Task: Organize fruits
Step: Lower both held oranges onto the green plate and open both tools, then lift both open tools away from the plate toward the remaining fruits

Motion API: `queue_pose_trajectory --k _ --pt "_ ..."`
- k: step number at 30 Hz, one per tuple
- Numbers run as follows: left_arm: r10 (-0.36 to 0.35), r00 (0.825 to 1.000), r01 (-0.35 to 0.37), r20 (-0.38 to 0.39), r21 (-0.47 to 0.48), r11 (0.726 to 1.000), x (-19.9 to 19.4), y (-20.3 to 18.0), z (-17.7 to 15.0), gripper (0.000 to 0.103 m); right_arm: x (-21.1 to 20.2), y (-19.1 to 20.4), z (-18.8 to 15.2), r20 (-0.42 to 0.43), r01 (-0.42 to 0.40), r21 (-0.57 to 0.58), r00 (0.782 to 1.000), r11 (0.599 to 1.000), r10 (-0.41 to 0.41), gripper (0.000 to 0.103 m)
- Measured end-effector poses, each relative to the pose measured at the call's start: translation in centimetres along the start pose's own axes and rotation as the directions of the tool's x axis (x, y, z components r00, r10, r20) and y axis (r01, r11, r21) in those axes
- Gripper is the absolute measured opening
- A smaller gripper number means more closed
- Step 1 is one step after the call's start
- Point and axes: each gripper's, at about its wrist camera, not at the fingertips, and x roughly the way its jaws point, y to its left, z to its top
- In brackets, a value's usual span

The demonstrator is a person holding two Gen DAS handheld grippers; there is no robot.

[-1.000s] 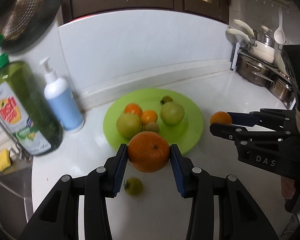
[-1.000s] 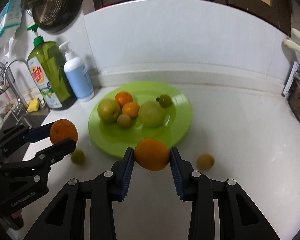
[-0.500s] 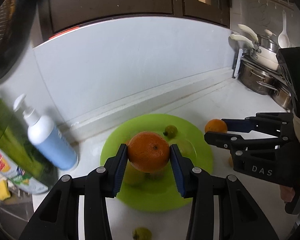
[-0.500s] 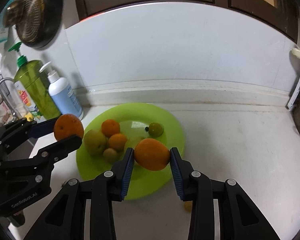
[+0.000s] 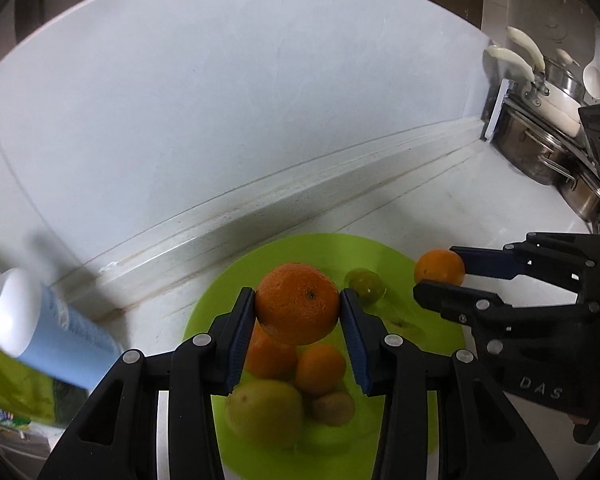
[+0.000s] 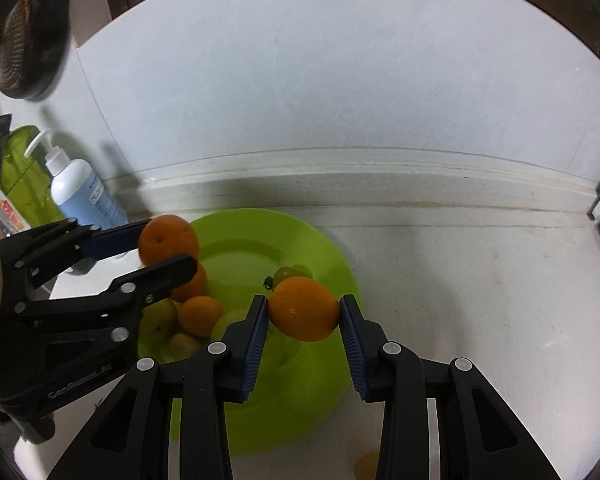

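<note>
My left gripper (image 5: 298,306) is shut on a large orange (image 5: 298,302) and holds it above the green plate (image 5: 220,312). My right gripper (image 6: 304,310) is shut on a smaller orange (image 6: 303,307), also above the plate (image 6: 260,232). On the plate lie two small oranges (image 5: 320,368), a green-yellow apple (image 5: 264,412), a brownish fruit (image 5: 332,406) and a small green fruit (image 5: 366,284). Each gripper shows in the other's view: the right one with its orange (image 5: 440,268), the left one with its orange (image 6: 168,240).
A blue pump bottle (image 6: 84,196) and a green dish-soap bottle (image 6: 24,176) stand left of the plate by the wall. Steel pots (image 5: 540,148) sit at the far right. A small yellow fruit (image 6: 366,462) lies on the counter below the right gripper.
Both grippers have moved forward and lower over the plate, each still holding its orange. The plate and its fruit now sit closer beneath the fingers.
</note>
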Motion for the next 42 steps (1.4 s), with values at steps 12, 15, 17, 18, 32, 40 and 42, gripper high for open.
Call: queue_pose_trajectory --k 12,15,17,18,32,40,42 --pt "-0.003 0.999 0.004 -0.043 0.008 1.000 2.2 0.0 0.2 0.043 2.0 -0.4 0.6 -0.045 -0.010 0.003 0.999 1.000 0.010 0.038" --pt "0.001 0.999 0.000 -0.032 0.010 1.000 1.9 0.0 0.1 0.043 2.0 -0.3 0.6 -0.046 -0.009 0.007 0.999 1.000 0.010 0.038" --pt "0.007 1.000 -0.006 -0.018 0.014 1.000 1.4 -0.1 0.1 0.046 1.9 -0.2 0.6 -0.042 -0.003 -0.004 0.999 1.000 0.003 0.038" --pt "0.009 1.000 -0.009 -0.012 0.014 1.000 1.3 -0.2 0.1 0.047 1.8 -0.2 0.6 -0.036 0.003 -0.009 0.999 1.000 -0.003 0.039" --pt "0.067 0.996 -0.065 0.051 -0.032 0.997 -4.1 -0.2 -1.1 0.048 -2.2 0.6 -0.6 0.030 -0.012 -0.013 0.999 1.000 0.012 0.039" --pt "0.098 0.989 -0.090 0.106 -0.082 0.993 -9.5 -0.8 -2.6 0.049 -6.8 1.2 -2.1 0.108 -0.002 -0.006 0.994 1.000 0.002 0.039" --pt "0.109 0.986 -0.098 0.125 -0.091 0.991 -11.0 -0.9 -3.1 0.050 -7.7 1.2 -2.6 0.126 0.003 -0.006 0.992 1.000 -0.002 0.039"
